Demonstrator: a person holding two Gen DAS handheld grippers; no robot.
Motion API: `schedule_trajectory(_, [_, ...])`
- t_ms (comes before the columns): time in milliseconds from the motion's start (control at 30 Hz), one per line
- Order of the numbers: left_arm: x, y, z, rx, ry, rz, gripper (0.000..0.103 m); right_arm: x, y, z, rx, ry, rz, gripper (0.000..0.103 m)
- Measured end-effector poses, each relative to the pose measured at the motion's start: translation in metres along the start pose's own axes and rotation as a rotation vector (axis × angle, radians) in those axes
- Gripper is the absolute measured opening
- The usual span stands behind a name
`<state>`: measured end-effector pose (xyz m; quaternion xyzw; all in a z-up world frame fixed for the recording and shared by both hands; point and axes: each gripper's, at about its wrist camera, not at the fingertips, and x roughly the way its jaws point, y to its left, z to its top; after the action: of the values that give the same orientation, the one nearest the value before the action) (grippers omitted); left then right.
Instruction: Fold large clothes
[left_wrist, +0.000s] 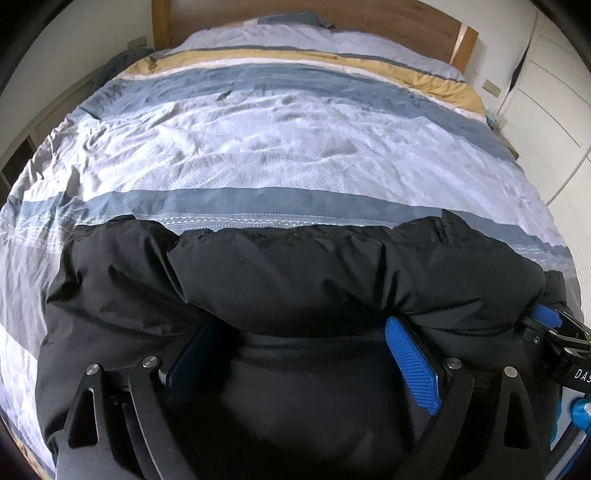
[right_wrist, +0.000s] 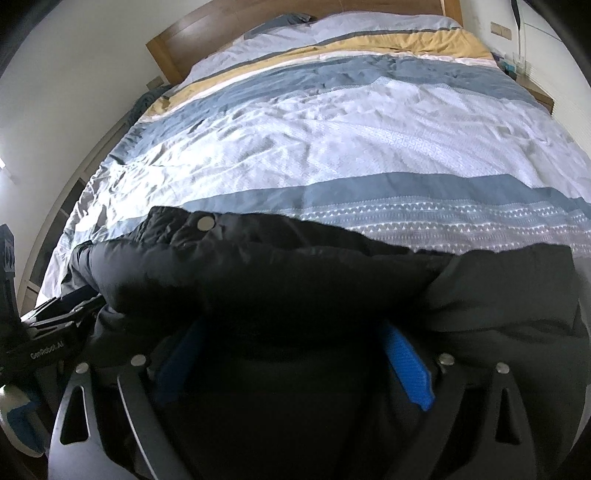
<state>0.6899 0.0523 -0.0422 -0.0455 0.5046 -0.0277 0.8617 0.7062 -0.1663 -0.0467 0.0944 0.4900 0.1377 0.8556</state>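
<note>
A black puffy padded jacket (left_wrist: 295, 273) is seen lying at the near end of the bed, bunched into a thick roll across the foreground of both views. In the right wrist view a round metal snap button (right_wrist: 205, 223) is visible on its far left fold. The jacket (right_wrist: 295, 288) is draped over the fingertips of both tools, so that the tips are buried in the fabric.

The left gripper (left_wrist: 301, 334) is held with its blue ribbed pads (left_wrist: 412, 363) wide apart, and a fold of the jacket is spread between the jaws. The right gripper (right_wrist: 295, 339) is likewise shown with its jaws apart around the dark fabric; whether the fabric is pinched at the hidden tips cannot be told. The right gripper (left_wrist: 554, 332) is also seen at the right edge of the left wrist view, pressed against the jacket.

Beyond the jacket, a striped quilt in white, grey-blue and mustard bands (left_wrist: 258, 147) is spread over the bed, and a brown wooden headboard (left_wrist: 332, 18) stands at the far end.
</note>
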Motion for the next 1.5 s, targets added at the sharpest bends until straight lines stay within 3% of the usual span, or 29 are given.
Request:
schedule_trajectory(267, [0.02,0.008,0.015,-0.035,0.051,-0.022,0.099,0.021,-0.01,0.02,0.026,0.027,-0.007,0.097])
schedule_trajectory(500, [0.02,0.053,0.023,-0.065,0.082,0.008,0.103,0.008,-0.033,0.016,0.014,0.035,-0.026,0.097])
schedule_trajectory(600, [0.022,0.082,0.022,-0.115,0.099,0.047,0.103,0.002,-0.07,0.01,0.098,0.039,-0.063,0.097])
schedule_trajectory(733, [0.024,0.126,0.014,-0.175,0.131,0.173,0.103,-0.006,-0.105,-0.001,0.166,0.041,-0.103,0.096])
schedule_trajectory(900, [0.0,0.162,0.0,-0.232,0.114,0.226,0.099,-0.024,-0.13,-0.011,0.202,0.045,-0.219,0.096])
schedule_trajectory(967, [-0.023,0.162,-0.009,-0.219,0.061,0.214,0.099,-0.045,-0.13,-0.015,0.204,0.003,-0.216,0.096])
schedule_trajectory(1067, [-0.058,0.15,-0.025,-0.206,-0.017,0.186,0.099,-0.083,-0.115,-0.026,0.189,-0.079,-0.128,0.096])
schedule_trajectory(1200, [-0.087,0.116,-0.046,-0.153,-0.065,0.116,0.099,-0.111,-0.075,-0.043,0.101,-0.106,-0.086,0.096])
schedule_trajectory(1367, [-0.082,0.083,-0.068,-0.084,-0.055,0.115,0.099,-0.103,-0.033,-0.066,-0.013,-0.078,-0.084,0.097])
schedule_trajectory(1500, [-0.077,0.084,-0.084,-0.071,-0.064,0.138,0.099,-0.084,-0.038,-0.08,0.008,-0.04,-0.082,0.097])
